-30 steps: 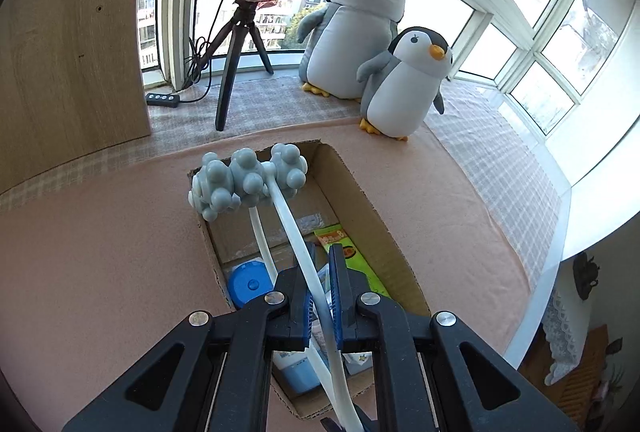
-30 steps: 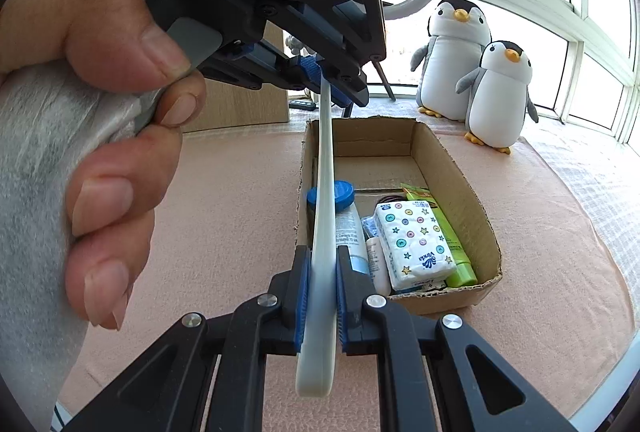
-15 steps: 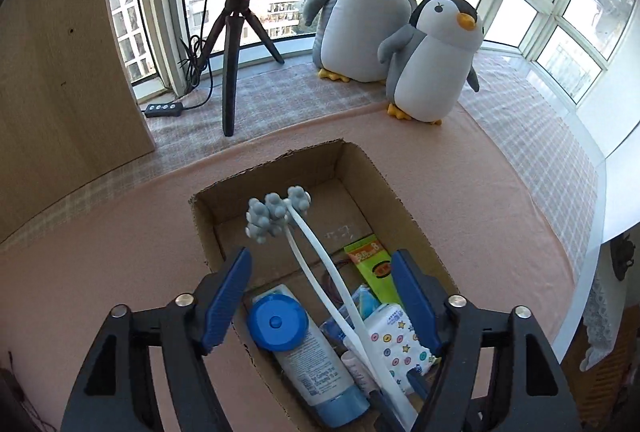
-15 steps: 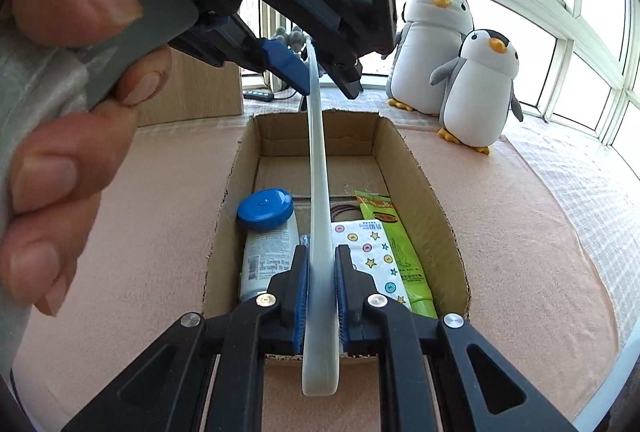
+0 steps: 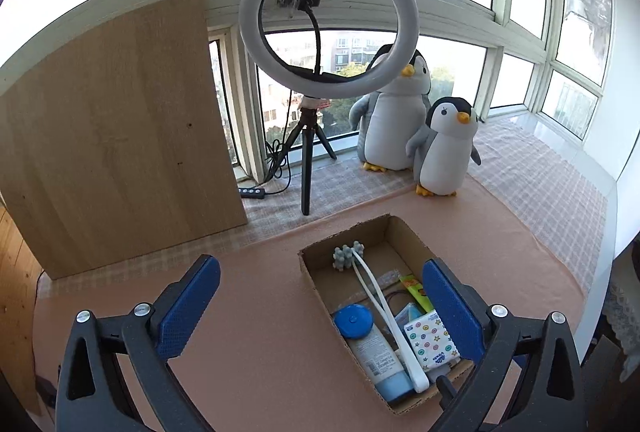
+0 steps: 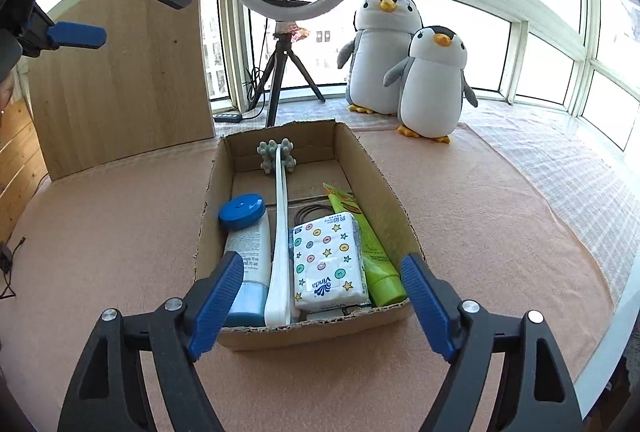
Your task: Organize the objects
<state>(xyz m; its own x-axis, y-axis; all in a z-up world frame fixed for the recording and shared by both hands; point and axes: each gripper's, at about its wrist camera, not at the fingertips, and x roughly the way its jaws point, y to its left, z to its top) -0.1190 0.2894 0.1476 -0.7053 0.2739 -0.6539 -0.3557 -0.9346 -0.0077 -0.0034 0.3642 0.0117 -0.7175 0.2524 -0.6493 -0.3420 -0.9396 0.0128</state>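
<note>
Massager (image 6: 279, 232), white-handled with a grey knobbly head, is lying lengthwise in the cardboard box (image 6: 382, 167), head toward the far wall, between the blue-capped tube (image 6: 246, 232) and the tissue pack (image 6: 328, 264). Both grippers are standing released, their jaws having just been opening, with nothing pressed between the pads. The right gripper (image 6: 320, 302) is hanging over the box's near end; the left gripper (image 5: 318, 306) is hovering above, left of the box.
</note>
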